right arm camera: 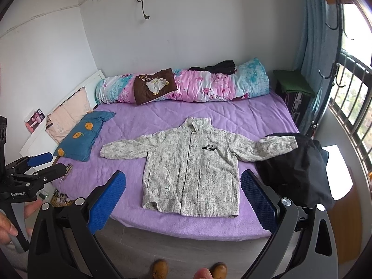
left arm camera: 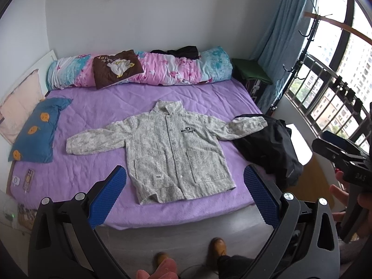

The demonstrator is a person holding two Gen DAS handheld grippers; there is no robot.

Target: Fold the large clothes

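A light grey speckled jacket (left arm camera: 172,148) lies flat and face up on the purple bed cover (left arm camera: 93,125), collar to the far side, both sleeves spread out. It also shows in the right wrist view (right arm camera: 190,162). My left gripper (left arm camera: 184,186) is open and empty, held above the near edge of the bed in front of the jacket's hem. My right gripper (right arm camera: 183,186) is open and empty too, also short of the hem. The right gripper shows at the right edge of the left wrist view (left arm camera: 341,153); the left gripper shows at the left edge of the right wrist view (right arm camera: 39,162).
A black garment (left arm camera: 272,144) lies heaped at the bed's right edge, under the jacket's right cuff. A rolled floral quilt (left arm camera: 144,69) lies along the far side. A blue pillow (left arm camera: 37,130) and a phone (left arm camera: 29,176) lie at the left. A window with bars (left arm camera: 325,93) is at the right.
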